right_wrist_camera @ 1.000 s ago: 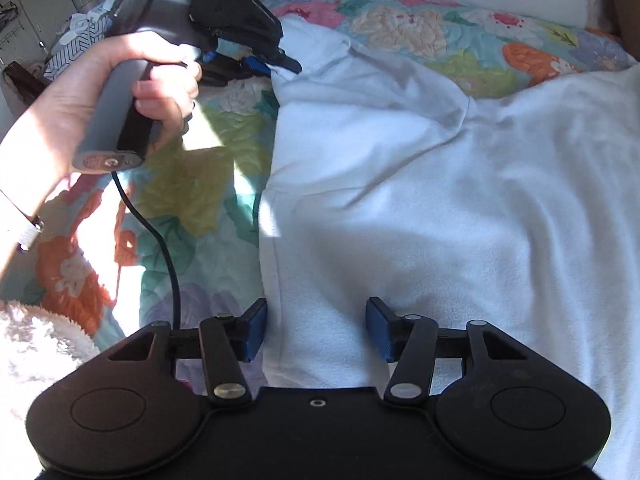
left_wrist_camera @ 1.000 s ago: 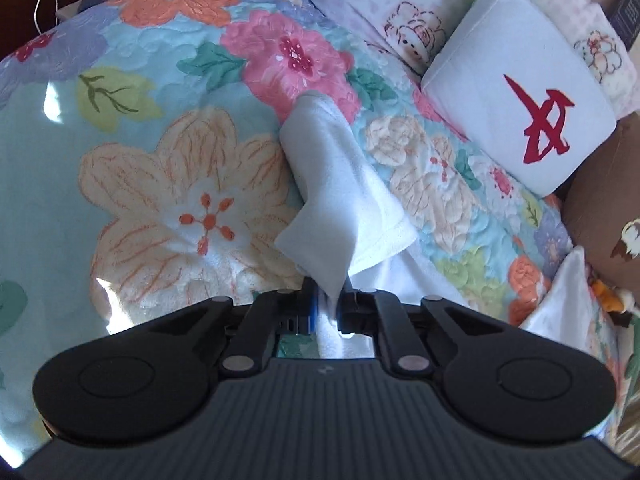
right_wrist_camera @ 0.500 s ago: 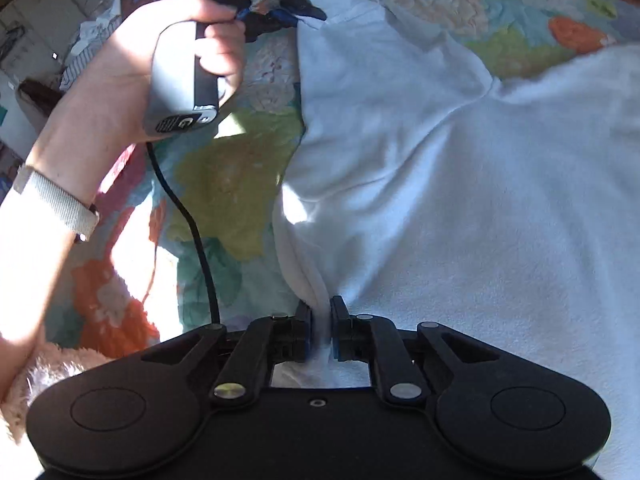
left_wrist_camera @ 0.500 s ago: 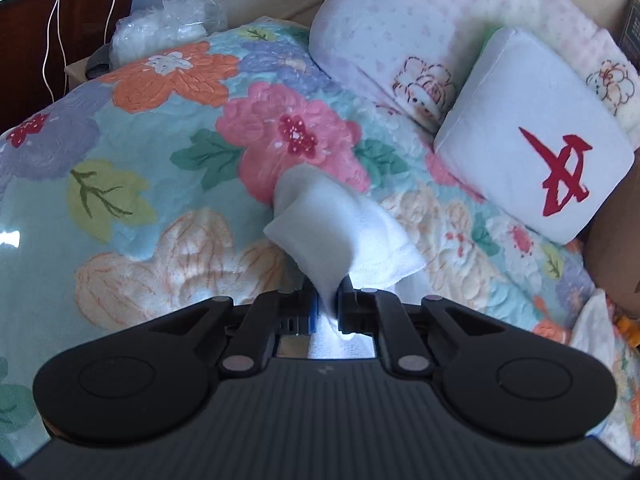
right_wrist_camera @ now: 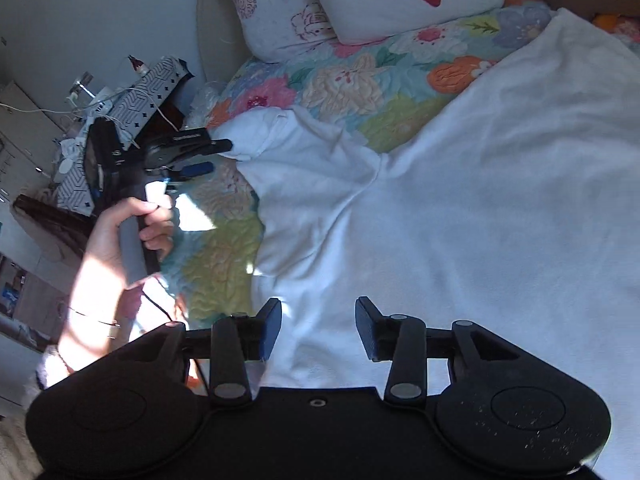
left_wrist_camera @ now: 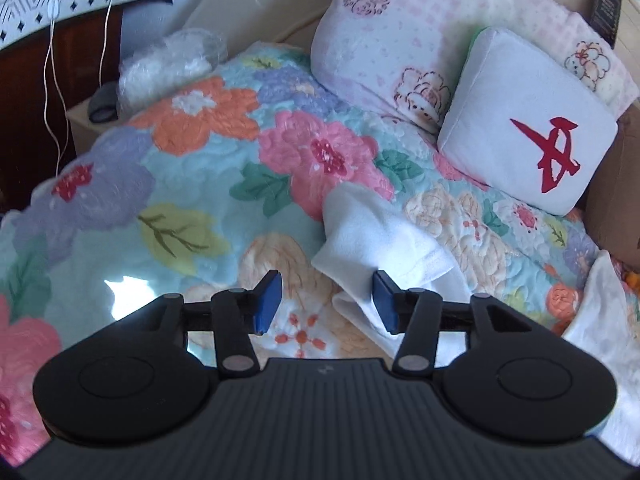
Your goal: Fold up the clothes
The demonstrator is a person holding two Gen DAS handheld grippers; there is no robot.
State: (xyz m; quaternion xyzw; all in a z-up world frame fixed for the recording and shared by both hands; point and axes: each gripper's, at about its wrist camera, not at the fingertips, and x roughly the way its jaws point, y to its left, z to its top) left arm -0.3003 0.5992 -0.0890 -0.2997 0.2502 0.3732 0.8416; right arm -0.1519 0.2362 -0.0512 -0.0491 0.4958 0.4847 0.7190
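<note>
the white shirt (right_wrist_camera: 460, 208) lies spread on the flowery quilt (left_wrist_camera: 168, 208), filling the right wrist view from 12 to 5 o'clock. its sleeve (left_wrist_camera: 376, 236) sits bunched and loose, so it could flop back open or wrinkle, because nothing grips it. the left gripper (left_wrist_camera: 326, 302) is open wide; the sleeve lies by its blue pad (left_wrist_camera: 384, 304) at 3 o'clock, maybe touching, not pinched. the right gripper (right_wrist_camera: 318, 326) is open wide too, over the shirt's edge at 6 o'clock, holding nothing. grab only one layer there and the fold could go crooked.
</note>
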